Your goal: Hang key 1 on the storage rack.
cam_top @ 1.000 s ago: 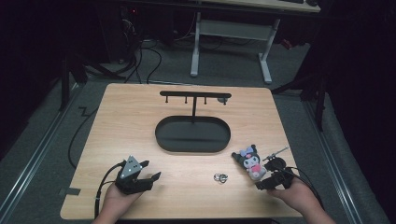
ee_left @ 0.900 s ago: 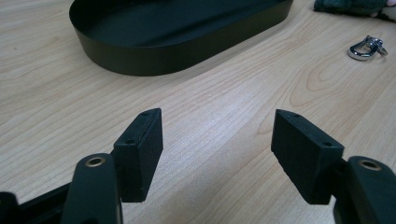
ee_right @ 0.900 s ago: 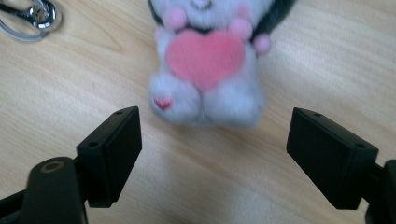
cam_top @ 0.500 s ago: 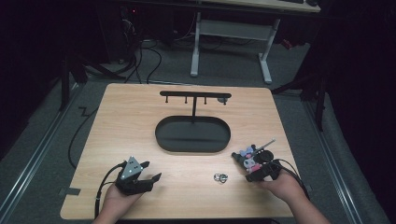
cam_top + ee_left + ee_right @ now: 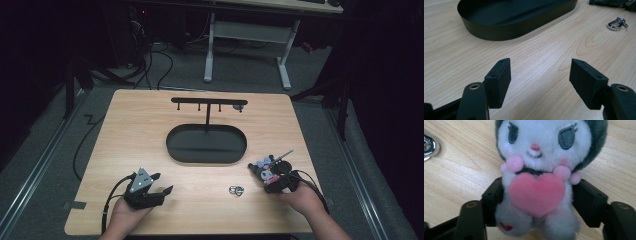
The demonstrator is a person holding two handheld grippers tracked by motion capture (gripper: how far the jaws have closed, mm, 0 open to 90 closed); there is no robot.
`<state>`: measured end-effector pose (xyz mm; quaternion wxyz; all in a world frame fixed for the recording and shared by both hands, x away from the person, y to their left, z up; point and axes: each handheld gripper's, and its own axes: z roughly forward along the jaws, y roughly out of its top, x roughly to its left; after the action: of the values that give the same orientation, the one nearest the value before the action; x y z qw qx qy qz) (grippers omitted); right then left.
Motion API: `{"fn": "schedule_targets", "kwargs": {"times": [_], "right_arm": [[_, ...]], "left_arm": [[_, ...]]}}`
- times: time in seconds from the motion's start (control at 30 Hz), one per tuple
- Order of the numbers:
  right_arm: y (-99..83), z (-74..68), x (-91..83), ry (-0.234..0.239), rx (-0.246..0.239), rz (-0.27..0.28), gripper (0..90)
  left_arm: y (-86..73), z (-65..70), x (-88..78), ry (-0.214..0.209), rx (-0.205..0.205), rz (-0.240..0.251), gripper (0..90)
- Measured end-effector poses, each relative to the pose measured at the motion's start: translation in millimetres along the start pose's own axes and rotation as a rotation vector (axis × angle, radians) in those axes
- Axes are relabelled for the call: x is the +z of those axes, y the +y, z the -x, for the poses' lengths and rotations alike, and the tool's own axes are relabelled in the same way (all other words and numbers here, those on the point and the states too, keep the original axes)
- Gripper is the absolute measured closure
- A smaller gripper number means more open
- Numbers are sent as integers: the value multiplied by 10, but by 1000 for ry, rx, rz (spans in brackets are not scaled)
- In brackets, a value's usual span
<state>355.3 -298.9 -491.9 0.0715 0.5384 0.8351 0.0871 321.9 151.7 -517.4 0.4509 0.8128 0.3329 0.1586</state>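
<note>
right gripper [image 5: 537, 202] fingers [image 5: 492, 195] clamp plush toy [image 5: 541, 170] on table [image 5: 454, 182]; left gripper [image 5: 540, 80] fingers [image 5: 499, 80] spread, empty; metal ring [image 5: 617, 23] beyond.

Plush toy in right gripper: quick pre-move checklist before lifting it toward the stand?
1. Right gripper fingers on both sides of the plush toy: ok, they flank its body.
2. Firm clamp on the plush: cannot tell; the fur hides the contact.
3. Left gripper out of the way: ok, open, holding nothing, low at the table's near left.
4. Metal ring free of the plush: cannot tell; it lies on the table beside the toy, any link is not visible.
5. Stand hooks free: cannot tell; a small thing sits at the bar's right end.
6. Black tray empty: ok.
</note>
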Motion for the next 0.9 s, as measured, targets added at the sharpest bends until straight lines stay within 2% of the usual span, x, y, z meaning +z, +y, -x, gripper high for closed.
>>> {"fn": "schedule_targets", "kwargs": {"times": [0.17, 0.2, 0.23, 0.47, 0.63, 0.9], "right_arm": [[-8, 8, -4, -4, -10, 12, 408], [-14, 5, -19, -13, -13, 25, 461], [-16, 4, -26, -13, -17, 26, 467], [-12, 14, -88, -12, -19, 50, 484], [3, -10, -211, -9, -30, 70, 485], [-6, -29, -311, 29, -23, 87, 485]], "left_arm": [[-1, 2, 5, 2, 1, -1, 343], [-1, 2, 5, 2, 1, -1, 343], [-1, 3, 5, 1, 2, -1, 344], [-2, 4, 8, 2, 2, -2, 344], [-3, 7, 14, 2, 4, -3, 343], [-6, 13, 19, 2, 5, -3, 343]]}}
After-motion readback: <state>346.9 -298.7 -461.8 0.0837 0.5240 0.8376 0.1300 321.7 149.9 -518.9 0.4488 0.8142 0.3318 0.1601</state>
